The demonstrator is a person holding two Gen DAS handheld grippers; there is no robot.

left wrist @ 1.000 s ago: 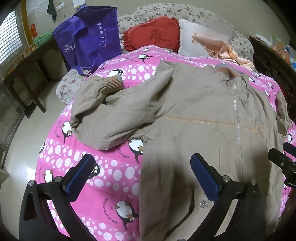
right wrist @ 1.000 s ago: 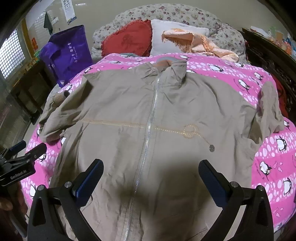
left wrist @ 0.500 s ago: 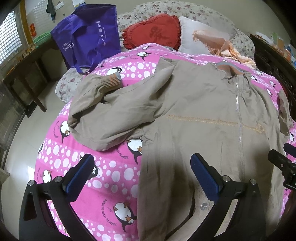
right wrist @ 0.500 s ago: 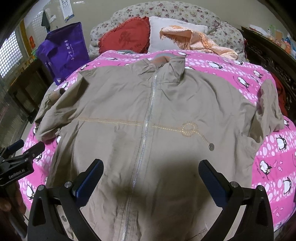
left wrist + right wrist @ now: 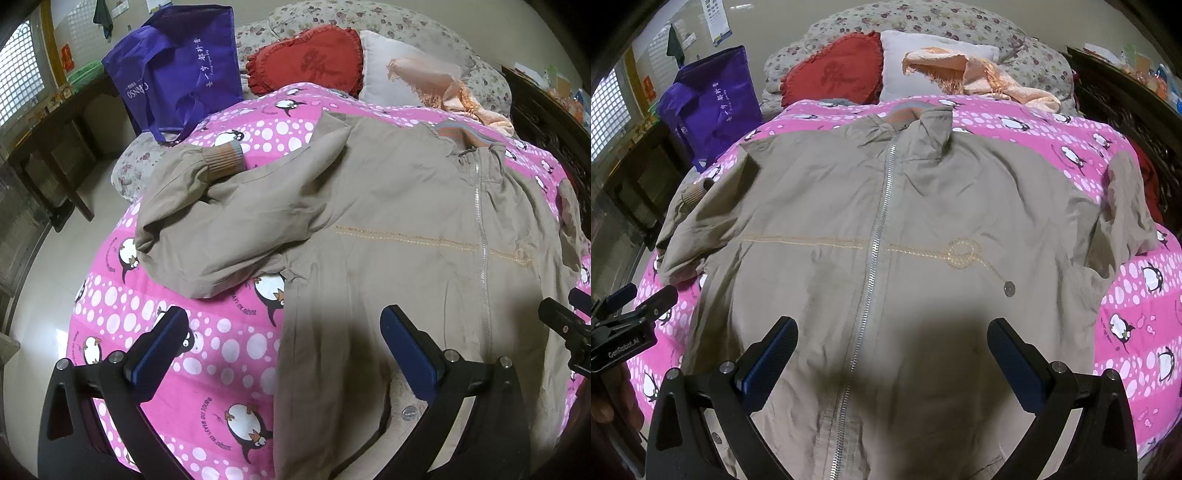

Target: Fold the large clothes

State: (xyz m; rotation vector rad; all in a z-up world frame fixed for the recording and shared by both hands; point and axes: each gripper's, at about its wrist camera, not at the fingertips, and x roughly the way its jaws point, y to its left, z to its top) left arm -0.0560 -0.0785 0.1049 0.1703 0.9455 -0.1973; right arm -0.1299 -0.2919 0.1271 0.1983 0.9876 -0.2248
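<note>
A large beige zip jacket lies front up on a pink penguin quilt, collar towards the pillows. Its left sleeve is bunched at the quilt's left side, with the ribbed cuff on top. The right sleeve folds up near the quilt's right edge. My left gripper hovers open over the jacket's lower left hem edge, holding nothing. My right gripper hovers open over the lower front beside the zip, holding nothing. Each gripper shows at the edge of the other's view.
A purple tote bag stands at the bed's far left. A red heart cushion, a white pillow and a peach scarf lie at the head. A dark wooden table stands left, dark furniture right. Pale floor lies left of the bed.
Both grippers have drifted slightly forward over the jacket. Both stay open, and the jacket has not moved.
</note>
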